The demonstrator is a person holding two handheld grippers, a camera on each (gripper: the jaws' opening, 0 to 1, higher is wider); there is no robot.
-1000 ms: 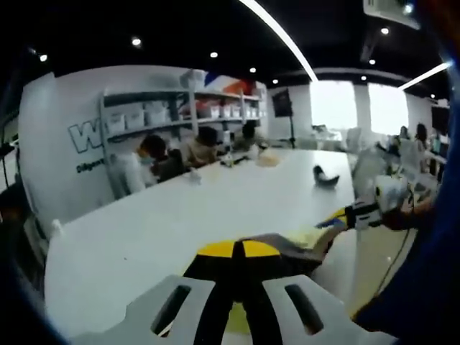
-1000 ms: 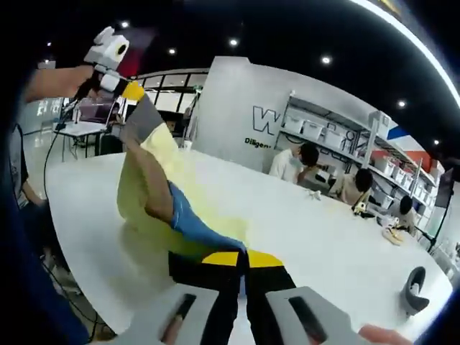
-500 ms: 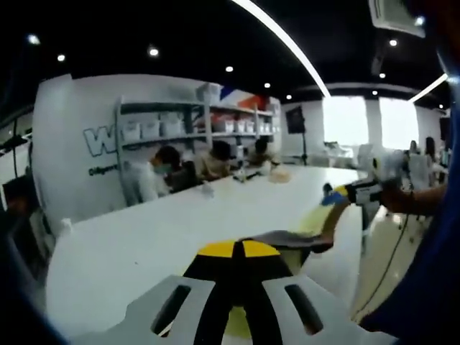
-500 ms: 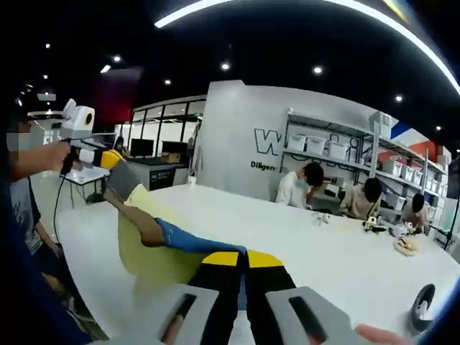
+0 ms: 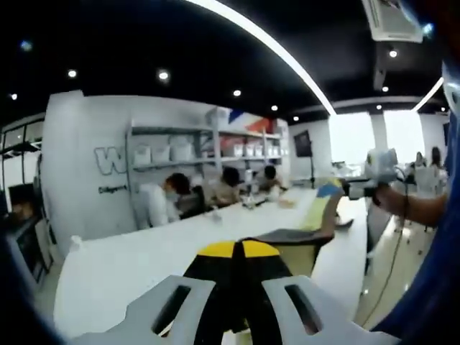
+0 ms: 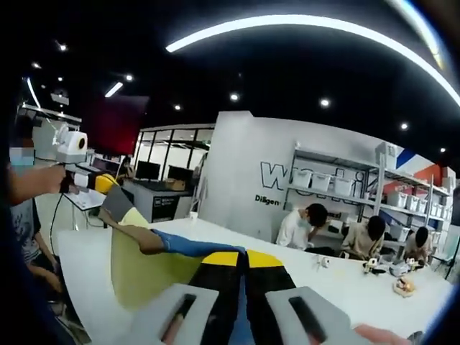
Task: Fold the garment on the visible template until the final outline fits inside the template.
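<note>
yellow garment (image 6: 147,269) above white table (image 6: 338,284)

Both views low over white table (image 5: 129,266), facing shared shelving wall (image 6: 345,190)

We cannot see where the yellow, grey and blue cloth garment (image 6: 154,259) meets our jaws; its edges hide behind them, and the white table (image 5: 115,269) is cut off below.

Pale yellow garment (image 6: 144,269) with a blue band and grey patch at frame left; white table (image 5: 129,269); black-and-yellow right gripper (image 6: 237,269).
</note>
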